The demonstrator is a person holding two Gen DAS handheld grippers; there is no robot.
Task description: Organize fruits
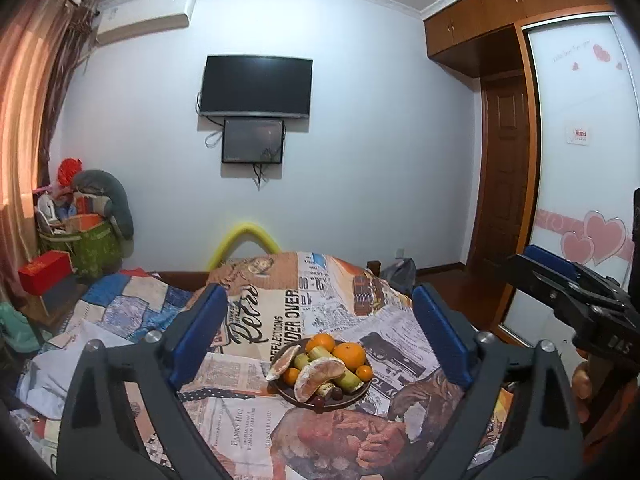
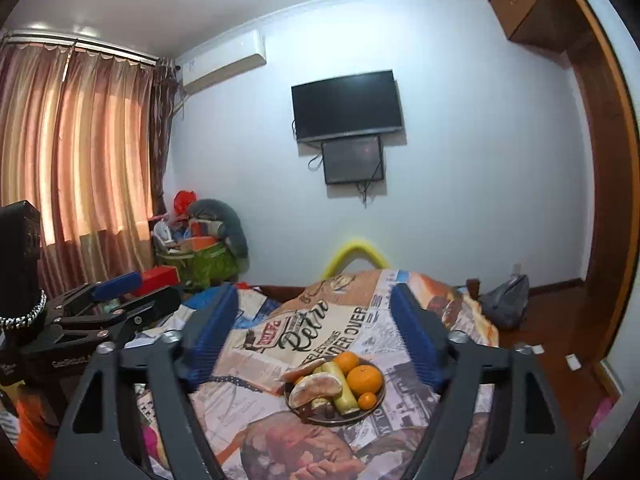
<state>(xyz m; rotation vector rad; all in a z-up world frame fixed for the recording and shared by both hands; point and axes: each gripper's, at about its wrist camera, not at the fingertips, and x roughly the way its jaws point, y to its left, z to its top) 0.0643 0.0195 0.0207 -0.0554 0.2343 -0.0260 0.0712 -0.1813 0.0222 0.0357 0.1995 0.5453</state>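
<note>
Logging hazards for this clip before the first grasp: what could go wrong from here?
The plate sits on a soft printed quilt, so pressing down may tip it. Its fruit is heaped: lifting a pomelo wedge may roll the small orange off. Both the left gripper and right gripper are open and empty.

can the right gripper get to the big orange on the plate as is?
Probably yes. The right gripper is open and empty, the large orange sits exposed on top at the plate's right side, and nothing stands between them.
</note>
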